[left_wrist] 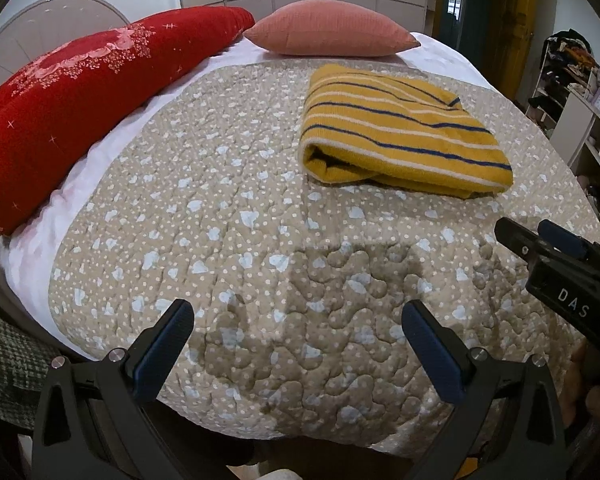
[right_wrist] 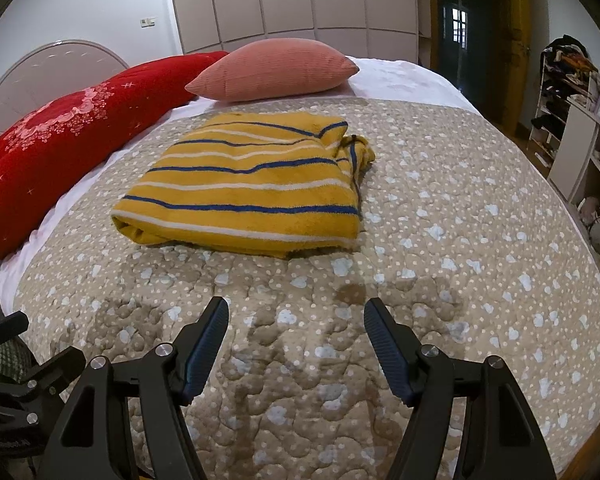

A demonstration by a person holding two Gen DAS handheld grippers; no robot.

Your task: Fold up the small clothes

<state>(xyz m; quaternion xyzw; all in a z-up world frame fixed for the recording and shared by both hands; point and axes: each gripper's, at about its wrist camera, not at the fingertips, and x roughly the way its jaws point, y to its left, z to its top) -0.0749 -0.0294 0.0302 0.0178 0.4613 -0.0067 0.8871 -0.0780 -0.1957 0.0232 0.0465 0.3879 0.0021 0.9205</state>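
Observation:
A yellow garment with blue and white stripes (left_wrist: pixel 400 128) lies folded in a compact rectangle on the beige quilted bedspread (left_wrist: pixel 240 220). It also shows in the right wrist view (right_wrist: pixel 252 188), with a bunched bit at its right side. My left gripper (left_wrist: pixel 298 312) is open and empty, hovering over the near part of the quilt, well short of the garment. My right gripper (right_wrist: pixel 296 308) is open and empty, also short of the garment. The right gripper also shows at the right edge of the left wrist view (left_wrist: pixel 540 236).
A red flowered blanket (left_wrist: pixel 80 96) lies along the left side of the bed. A pink pillow (left_wrist: pixel 332 28) sits at the far end. Shelves with clutter (right_wrist: pixel 580 120) stand to the right. A wardrobe (right_wrist: pixel 300 0) is behind the bed.

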